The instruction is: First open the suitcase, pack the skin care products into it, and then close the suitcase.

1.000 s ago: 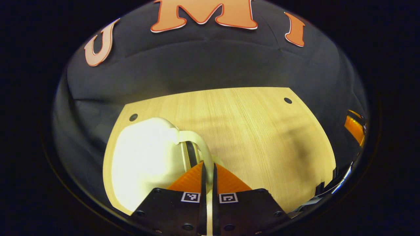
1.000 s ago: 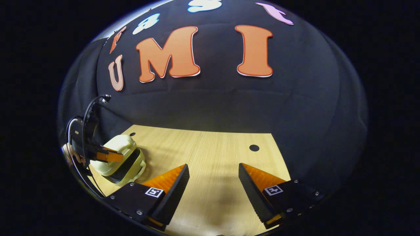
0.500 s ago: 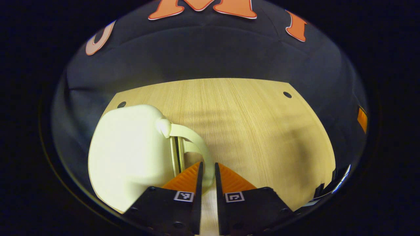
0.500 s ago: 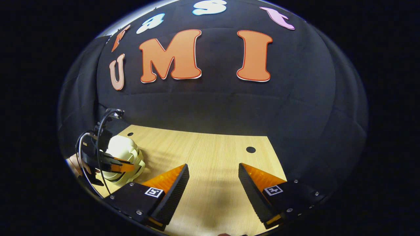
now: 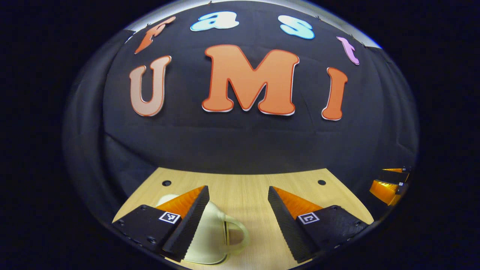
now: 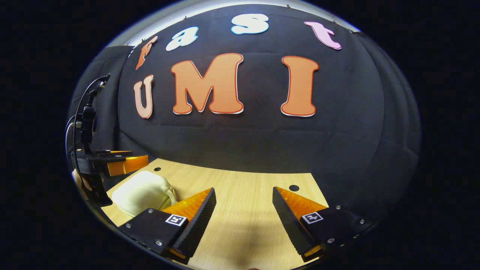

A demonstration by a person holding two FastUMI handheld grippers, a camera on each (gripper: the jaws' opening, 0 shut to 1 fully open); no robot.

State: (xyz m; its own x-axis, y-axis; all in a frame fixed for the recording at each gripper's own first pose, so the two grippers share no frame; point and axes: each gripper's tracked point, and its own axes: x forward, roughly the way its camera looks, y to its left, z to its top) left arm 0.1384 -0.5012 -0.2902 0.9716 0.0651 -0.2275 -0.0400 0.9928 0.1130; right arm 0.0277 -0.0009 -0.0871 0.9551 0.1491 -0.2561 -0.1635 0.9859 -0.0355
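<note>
My left tool [image 5: 237, 195] hangs above the tabletop [image 5: 247, 191] with its fingers spread wide and nothing between them. Just below and partly behind its left finger lies the suitcase [image 5: 210, 240], a small cream-coloured hard shell with rounded corners and a smooth, glossy skin. It lies flat on its broad side with both halves together, a thin dark seam running along the edge. Its curved carry handle [image 5: 238, 234] arches out from that edge toward the gap between my left tool's fingers, so the handle end points to that tool's right.

From the right gripper view, the suitcase [image 6: 144, 193] sits well off to the left of my right tool [image 6: 243, 197], near the tabletop's [image 6: 243, 217] far left corner, its long axis running roughly from that corner toward my right tool. My left tool [image 6: 123, 163] hovers over it there, clear of the shell. My right tool is also wide open and holds nothing, above bare wood.
</note>
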